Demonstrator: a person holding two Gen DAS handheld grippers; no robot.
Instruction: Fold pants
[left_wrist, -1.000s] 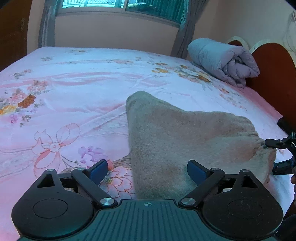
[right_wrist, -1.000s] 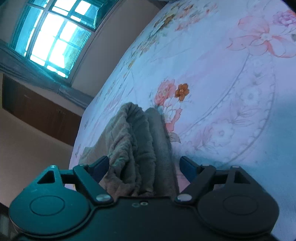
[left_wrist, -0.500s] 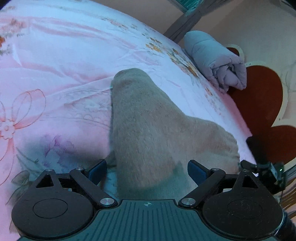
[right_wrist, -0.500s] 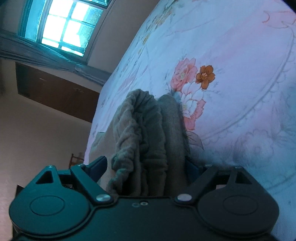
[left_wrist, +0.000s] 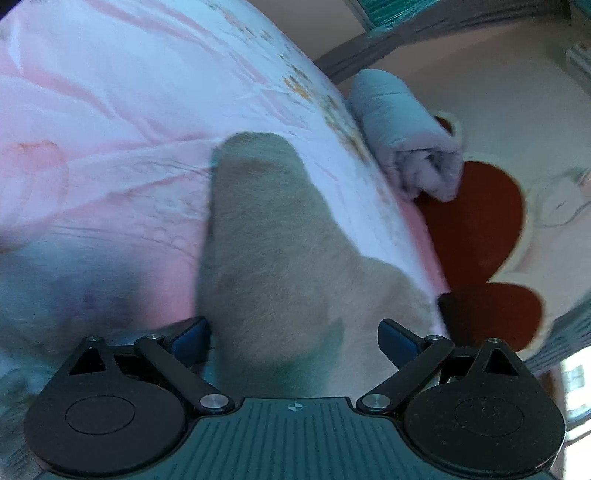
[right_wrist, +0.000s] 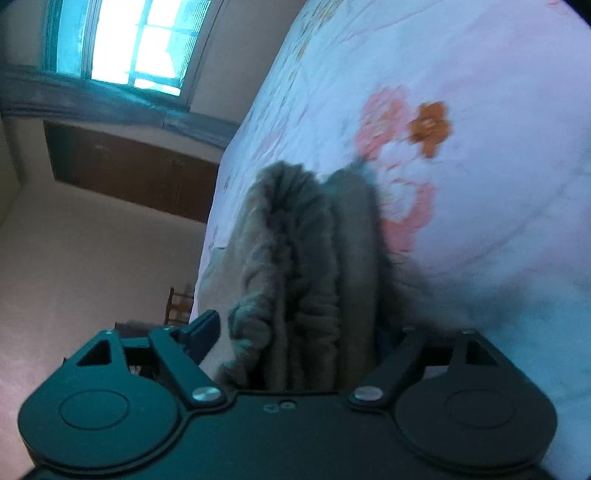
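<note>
The left gripper (left_wrist: 293, 334) is seen with its two blue fingers (left_wrist: 192, 334) spread wide. The fuzzy tan pants (left_wrist: 273, 236) lie between them, but the fingers are not pressed on the cloth, so nothing is pinched there. A small gap is seen beside each finger.

The right gripper (right_wrist: 295, 332) is also held wide. Only one blue finger (right_wrist: 201, 332) is seen well. The other is hidden in shadow behind the cloth. The bunched end of the pants (right_wrist: 306, 258), with its wrinkled stretchy band, fills most of the gap. The seen finger is apart from the cloth, so it looks like the pants are not gripped. The jaws have just been closing a little, with the pants between them.

The pants are laid on a bed (left_wrist: 110, 122) with a pink sheet. Flowers are printed on the sheet, and an orange flower (right_wrist: 430, 127) is seen just past the pants in the right view. From the left gripper, the pants run away in one long leg that ends in a round tip.

Farther off, a rolled grey blanket (left_wrist: 406, 136) is set at the edge of the bed, next to a red-brown headboard (left_wrist: 476, 229). In the right view, a bright window (right_wrist: 136, 40) and a dark wooden cabinet (right_wrist: 129, 170) are seen on the far wall. Both pictures are a bit blurry.
</note>
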